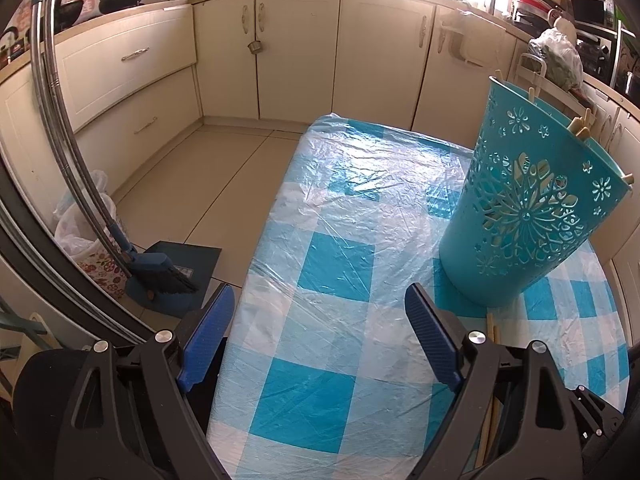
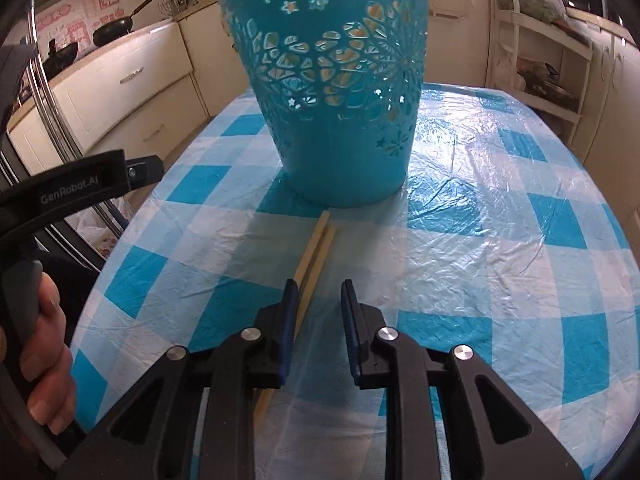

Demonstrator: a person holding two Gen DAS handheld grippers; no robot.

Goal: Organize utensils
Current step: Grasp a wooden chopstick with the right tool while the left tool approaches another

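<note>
A teal cut-out holder [image 1: 524, 200] stands on the checked table [image 1: 328, 264], with several wooden utensils [image 1: 582, 126] sticking out of its top. It fills the upper middle of the right wrist view [image 2: 340, 92]. A pair of wooden chopsticks [image 2: 316, 248] lies flat on the table in front of the holder, running under my right gripper's left finger; its end shows in the left wrist view [image 1: 494, 332]. My right gripper [image 2: 318, 292] is partly open and empty, just above the chopsticks. My left gripper [image 1: 320, 308] is wide open and empty over the table's left edge.
The table has a crinkled plastic cover [image 2: 500, 208]. The left gripper body and the hand holding it [image 2: 44, 320] are at the left of the right wrist view. A broom and dustpan [image 1: 168, 276] stand on the floor left of the table. Kitchen cabinets [image 1: 304, 52] run behind.
</note>
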